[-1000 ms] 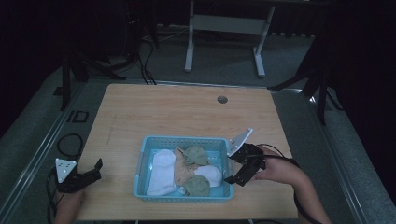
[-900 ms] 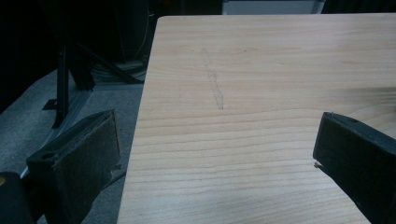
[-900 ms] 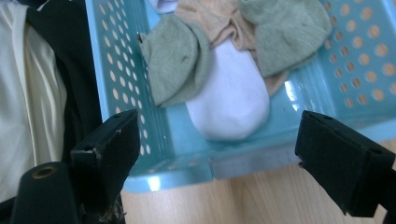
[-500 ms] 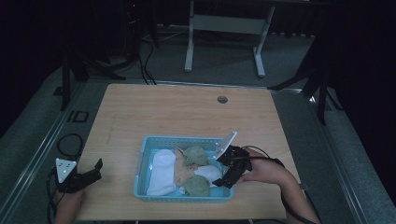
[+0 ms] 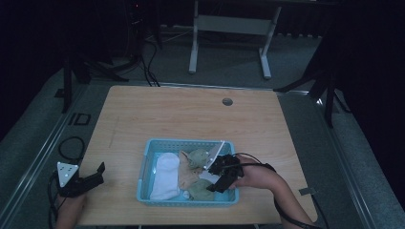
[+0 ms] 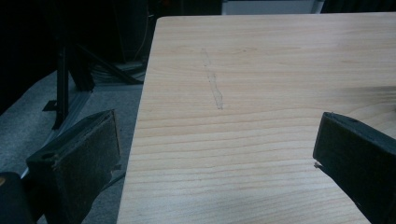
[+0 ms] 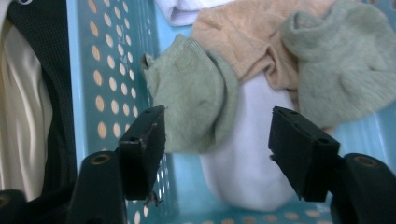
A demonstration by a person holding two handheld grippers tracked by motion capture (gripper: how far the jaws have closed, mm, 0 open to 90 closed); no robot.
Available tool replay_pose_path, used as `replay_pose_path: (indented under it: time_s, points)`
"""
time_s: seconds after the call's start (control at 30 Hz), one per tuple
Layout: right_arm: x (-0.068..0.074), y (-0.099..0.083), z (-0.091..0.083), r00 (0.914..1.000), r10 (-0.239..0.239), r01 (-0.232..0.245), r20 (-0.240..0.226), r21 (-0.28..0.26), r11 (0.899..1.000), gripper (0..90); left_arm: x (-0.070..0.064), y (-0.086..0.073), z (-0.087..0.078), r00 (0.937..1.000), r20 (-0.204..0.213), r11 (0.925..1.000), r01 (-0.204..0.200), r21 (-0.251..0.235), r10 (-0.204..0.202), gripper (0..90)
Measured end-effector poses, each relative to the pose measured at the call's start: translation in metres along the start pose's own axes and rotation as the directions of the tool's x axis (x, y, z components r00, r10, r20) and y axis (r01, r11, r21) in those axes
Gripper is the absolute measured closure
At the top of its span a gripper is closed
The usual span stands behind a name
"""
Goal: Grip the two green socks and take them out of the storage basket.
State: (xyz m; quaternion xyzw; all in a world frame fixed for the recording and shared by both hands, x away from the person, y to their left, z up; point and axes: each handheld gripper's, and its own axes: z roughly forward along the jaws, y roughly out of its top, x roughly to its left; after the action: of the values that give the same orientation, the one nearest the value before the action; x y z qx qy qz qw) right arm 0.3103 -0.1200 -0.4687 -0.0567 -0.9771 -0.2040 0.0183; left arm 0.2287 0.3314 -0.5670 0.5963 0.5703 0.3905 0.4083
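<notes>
A light blue perforated basket (image 5: 145, 164) sits near the table's front edge and holds several socks. My right gripper (image 5: 216, 183) hangs open over its right half, tilted down into it. Between its jaws (image 7: 219, 123) lie a green sock (image 7: 196, 102) and, partly under that, a white sock (image 7: 247, 158). A tan sock (image 7: 243, 32) and a second green sock (image 7: 341, 65) lie beyond. A large white sock (image 5: 165, 175) fills the basket's left part. My left gripper (image 5: 98, 174) rests open at the table's left front corner, its jaws (image 6: 217, 135) over bare wood.
The wooden table (image 5: 191, 119) has a round cable hole (image 5: 227, 101) at the back. Its left edge (image 6: 140, 121) drops to grey floor with black stand legs (image 6: 63, 79). A white desk frame (image 5: 229, 24) stands behind the table.
My right gripper has moved left from the basket's right rim to over the socks inside and has tipped downward. The left gripper has stayed put.
</notes>
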Motion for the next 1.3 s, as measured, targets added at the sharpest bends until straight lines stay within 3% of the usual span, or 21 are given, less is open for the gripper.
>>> replay_pose_path:
  time_s: [0.37,0.7,0.73,0.8,0.97,1.13,1.3]
  points:
    - [-0.002,0.011,0.021,0.9995,-0.003,0.005,-0.031,0.037,0.999,45.2,0.000,0.000,0.000,1.0000,0.002,1.0000,-0.001,-0.001,0.001,0.4]
    - [-0.002,0.015,0.033,0.9994,-0.021,0.023,-0.026,0.084,0.996,49.9,0.000,0.000,0.000,1.0000,0.002,1.0000,-0.002,-0.003,0.002,0.4]
    - [-0.003,0.016,0.035,0.9993,-0.024,0.026,-0.029,0.089,0.996,57.3,0.000,0.000,0.000,1.0000,0.002,1.0000,-0.002,-0.003,0.002,0.4]
    - [-0.002,0.016,0.036,0.9988,-0.044,0.046,-0.024,0.101,0.994,63.7,0.000,0.000,0.000,1.0000,0.002,1.0000,-0.001,-0.003,0.001,0.3]
    - [0.002,0.019,0.032,0.9928,-0.118,0.115,0.019,0.099,0.988,71.3,0.000,0.000,0.000,1.0000,0.003,1.0000,-0.003,-0.003,0.003,0.4]
    - [0.004,0.021,0.028,0.9908,-0.133,0.130,0.022,0.108,0.986,79.2,0.000,0.000,0.000,1.0000,0.003,1.0000,-0.003,-0.002,0.003,0.3]
    - [0.007,0.022,0.019,0.9905,-0.135,0.132,0.027,0.080,0.988,79.8,0.000,0.000,0.000,1.0000,0.003,1.0000,-0.004,-0.001,0.004,0.4]
